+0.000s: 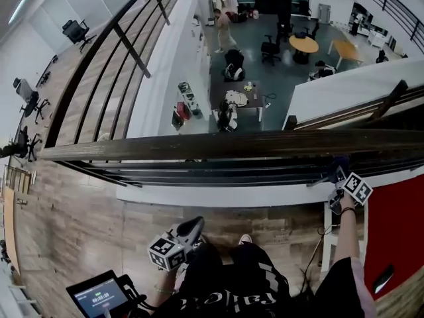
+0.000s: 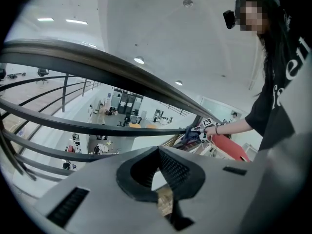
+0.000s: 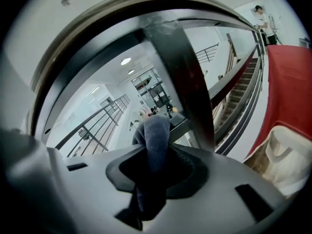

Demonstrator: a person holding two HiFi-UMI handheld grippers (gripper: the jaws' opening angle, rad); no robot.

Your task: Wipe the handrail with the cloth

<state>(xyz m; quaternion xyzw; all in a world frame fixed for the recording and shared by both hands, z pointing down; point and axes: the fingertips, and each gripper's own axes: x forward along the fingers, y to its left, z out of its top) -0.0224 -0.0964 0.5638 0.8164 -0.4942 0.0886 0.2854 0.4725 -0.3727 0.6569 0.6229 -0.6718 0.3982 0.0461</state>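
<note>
1. Near edge of the head view: the person's black shirt (image 1: 228, 295). Just ahead of it, low and left, is the left gripper (image 1: 191, 228). Its own view shows the jaws closed with nothing between them. It is well apart from the rail.
2. The handrail (image 1: 199, 144) runs left to right across the scene, dark and smooth, with thinner bars below. Beyond it is an open drop to a lower floor (image 1: 278, 78).
3. The right gripper (image 1: 339, 176) is up at the rail's right end, on the near side. Its jaws are clamped on the cloth (image 3: 153, 133).
4. The cloth is dark blue-grey. A rounded tuft stands past the jaw tips and a tail hangs back behind the pads. In the head view it sits just under the top rail, but I cannot tell whether it is touching.
5. Handling, my judgement: the cloth is light, soft and limp, and it will bunch instead of lying flat. The present hold, mid-fold, looks sound. The tuft is the working face, so it needs to stay proud of the jaws so that metal does not meet the rail.
6. The rail is rigid and fixed and likely slick, so the cloth should slide easily. A post (image 3: 183, 82) stands close by and could snag it.
7. Risk: if the cloth slips free, it may fall over the edge.
</note>
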